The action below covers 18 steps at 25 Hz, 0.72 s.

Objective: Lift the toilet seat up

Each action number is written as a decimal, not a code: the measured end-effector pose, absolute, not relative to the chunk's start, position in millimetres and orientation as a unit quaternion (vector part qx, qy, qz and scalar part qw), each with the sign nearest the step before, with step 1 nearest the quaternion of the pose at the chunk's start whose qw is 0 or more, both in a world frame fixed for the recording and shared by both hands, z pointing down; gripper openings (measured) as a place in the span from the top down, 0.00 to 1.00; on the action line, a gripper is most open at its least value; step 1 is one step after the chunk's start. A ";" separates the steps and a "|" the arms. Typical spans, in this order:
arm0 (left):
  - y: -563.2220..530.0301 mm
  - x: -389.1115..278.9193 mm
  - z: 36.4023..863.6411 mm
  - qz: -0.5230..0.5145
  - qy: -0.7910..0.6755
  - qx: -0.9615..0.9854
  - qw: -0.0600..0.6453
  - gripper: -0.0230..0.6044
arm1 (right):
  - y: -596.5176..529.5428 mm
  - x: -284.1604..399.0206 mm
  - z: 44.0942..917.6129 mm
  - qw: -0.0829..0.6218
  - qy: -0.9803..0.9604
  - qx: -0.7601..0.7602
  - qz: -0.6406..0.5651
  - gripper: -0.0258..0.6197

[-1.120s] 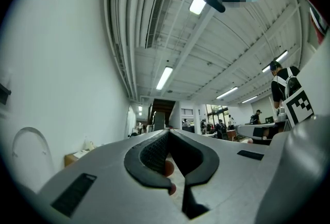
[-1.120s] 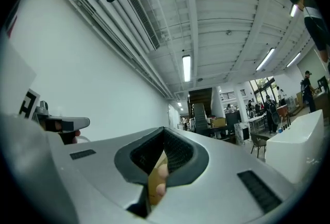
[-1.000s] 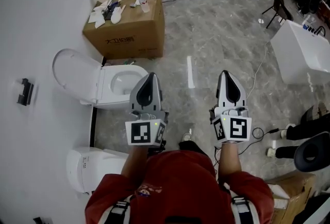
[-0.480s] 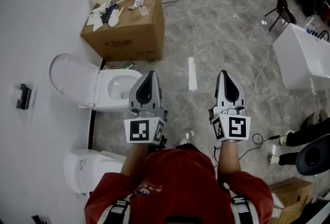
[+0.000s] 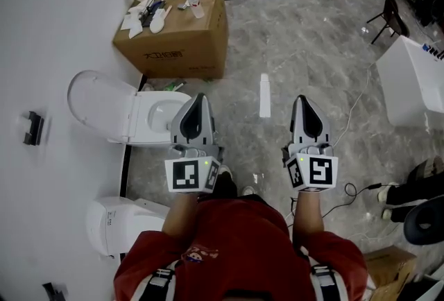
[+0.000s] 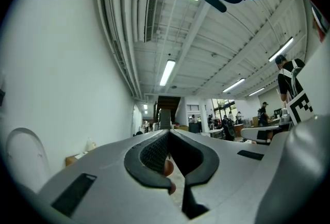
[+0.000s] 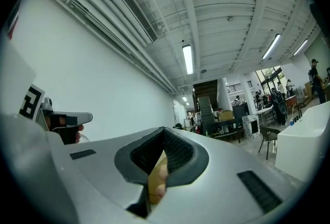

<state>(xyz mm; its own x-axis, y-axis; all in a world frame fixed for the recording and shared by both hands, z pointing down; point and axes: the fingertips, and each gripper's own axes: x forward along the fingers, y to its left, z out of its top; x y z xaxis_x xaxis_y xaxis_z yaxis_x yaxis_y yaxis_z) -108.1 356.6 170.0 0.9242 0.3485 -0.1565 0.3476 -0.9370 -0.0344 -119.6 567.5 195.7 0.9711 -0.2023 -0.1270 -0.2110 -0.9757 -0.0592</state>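
Red shirt (image 5: pixel 239 251), black-and-white shoulder straps (image 5: pixel 158 284), grey pointed left claw (image 5: pixel 199 100) at eleven o'clock, matching right claw (image 5: pixel 301 100) at one o'clock, square-marker cube (image 5: pixel 192 175) behind each

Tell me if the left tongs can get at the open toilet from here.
Probably yes. In the head view the left tongs hang above the edge of the open toilet, with nothing between them. They point ahead, past it, so they would likely have to swing left and drop first.
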 end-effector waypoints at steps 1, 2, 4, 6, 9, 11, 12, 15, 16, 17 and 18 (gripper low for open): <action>355.1 -104.5 171.3 0.080 -0.177 -0.981 0.002 0.95 | 565.6 -115.4 197.5 0.035 0.106 -0.992 0.059 0.94; 353.5 -100.1 173.2 0.079 -0.177 -0.981 0.001 0.95 | 563.6 -110.4 200.0 0.033 0.107 -0.992 0.057 0.94; 350.5 -88.9 178.0 0.078 -0.175 -0.981 -0.001 0.95 | 560.0 -98.2 206.0 0.030 0.111 -0.992 0.053 0.94; 346.4 -78.0 183.0 0.075 -0.172 -0.982 0.000 0.95 | 555.0 -86.1 211.3 0.029 0.115 -0.992 0.048 0.94; 333.1 -60.6 186.2 0.074 -0.164 -0.984 0.000 0.95 | 540.9 -65.1 212.4 0.018 0.124 -0.991 0.044 0.94; 321.4 -45.5 185.5 0.074 -0.158 -0.985 0.002 0.95 | 528.6 -47.2 209.5 0.014 0.131 -0.990 0.047 0.94; 315.4 -37.8 185.2 0.074 -0.154 -0.985 0.005 0.95 | 522.1 -38.0 209.0 0.012 0.135 -0.990 0.048 0.94; 295.6 -13.8 186.5 0.075 -0.141 -0.987 0.010 0.95 | 500.9 -8.9 212.0 0.009 0.147 -0.988 0.046 0.94; 288.0 -5.7 188.0 0.075 -0.137 -0.988 0.009 0.95 | 493.4 0.6 213.6 0.009 0.151 -0.987 0.046 0.94; 280.3 2.3 189.6 0.075 -0.132 -0.988 0.007 0.95 | 485.9 10.1 214.8 0.008 0.156 -0.987 0.046 0.94; 272.7 10.5 190.8 0.076 -0.128 -0.989 0.005 0.95 | 478.5 19.9 215.2 0.007 0.160 -0.986 0.046 0.94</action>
